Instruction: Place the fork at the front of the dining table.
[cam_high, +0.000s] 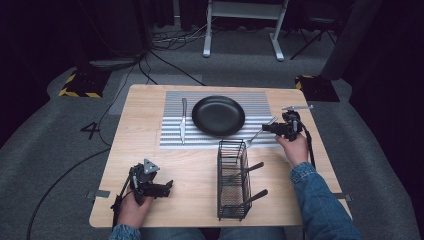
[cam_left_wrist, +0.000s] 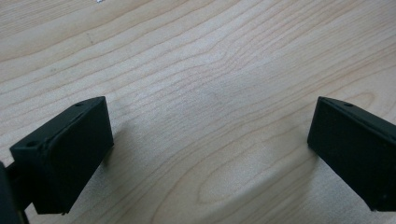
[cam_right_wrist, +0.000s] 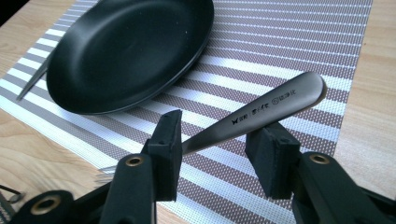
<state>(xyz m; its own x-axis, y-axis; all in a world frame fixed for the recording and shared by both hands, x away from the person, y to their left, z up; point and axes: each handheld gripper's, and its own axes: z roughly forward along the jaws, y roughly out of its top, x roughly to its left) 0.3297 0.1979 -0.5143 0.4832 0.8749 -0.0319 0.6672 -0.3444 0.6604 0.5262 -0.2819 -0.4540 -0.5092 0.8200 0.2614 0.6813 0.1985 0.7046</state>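
Note:
A silver fork (cam_right_wrist: 261, 109) runs between the jaws of my right gripper (cam_right_wrist: 217, 140), its handle end pointing away over the striped placemat (cam_right_wrist: 289, 42). The jaws stand apart, and a gap separates the right pad from the handle. In the high view this gripper (cam_high: 267, 128) sits at the mat's right edge, with the fork (cam_high: 257, 134) just right of the black plate (cam_high: 218, 115). A knife (cam_high: 183, 120) lies left of the plate. My left gripper (cam_high: 169, 186) rests low at the table's front left, and its jaws (cam_left_wrist: 210, 149) are open over bare wood.
A black wire basket (cam_high: 233, 180) stands at the front centre of the table. Two black-handled utensils (cam_high: 247, 171) stick out of its right side. Beyond the wooden table (cam_high: 140, 100) there are cables on the grey floor and a white frame's legs (cam_high: 207, 50).

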